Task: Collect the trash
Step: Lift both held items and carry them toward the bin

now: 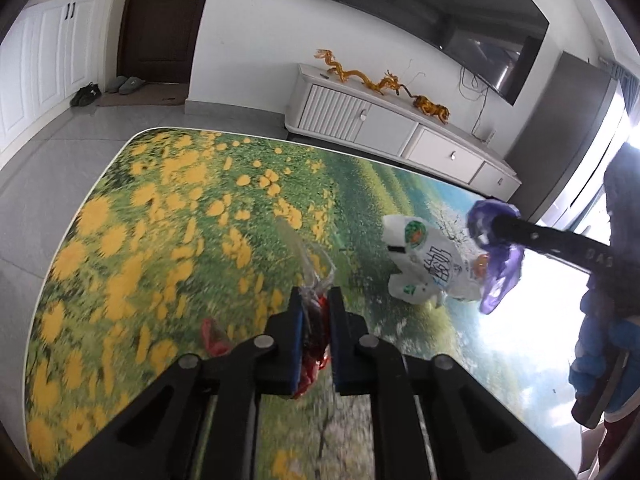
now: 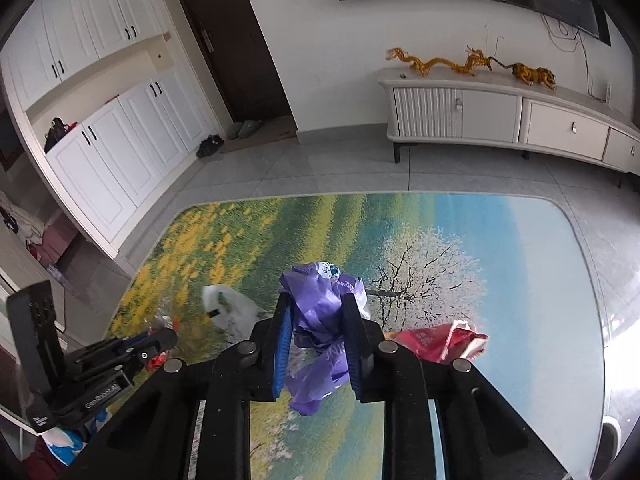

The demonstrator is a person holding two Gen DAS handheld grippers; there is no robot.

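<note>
A large rug [image 2: 460, 240] printed with a landscape of yellow flowers, green meadow, blue sky and a white blossoming tree is spread over a grey tiled floor [image 2: 340, 160]. Behind it a long white TV cabinet [image 2: 500, 116] is set against the wall, with golden dragon figurines [image 2: 440, 62] lined along its top and a dark television [image 1: 440, 12] mounted above. A dark brown door [image 2: 232, 40] and white built-in cupboards [image 2: 112, 140] are seen to the left, with shoes [image 2: 210, 146] and slippers left near the doorway. On the rug a white plastic bag [image 1: 428, 268] with green print is lying between the two grippers, and a crumpled red bag [image 2: 436, 342] is lying just right of the right gripper in the right wrist view. The right gripper [image 2: 318, 324] is clenched on a crumpled purple plastic bag [image 2: 320, 332], which is pinched between the blue pads [image 2: 282, 344] and bulges above and below them. The left gripper [image 1: 316, 320] is closed on a red and clear wrapper [image 1: 314, 344], whose clear end sticks out beyond the fingertips and whose red part hangs below the pads. Another scrap of red plastic [image 1: 214, 338] is seen on the rug just left of the left gripper. A blue-gloved hand [image 1: 596, 364] is visible at the right edge of the left wrist view.
</note>
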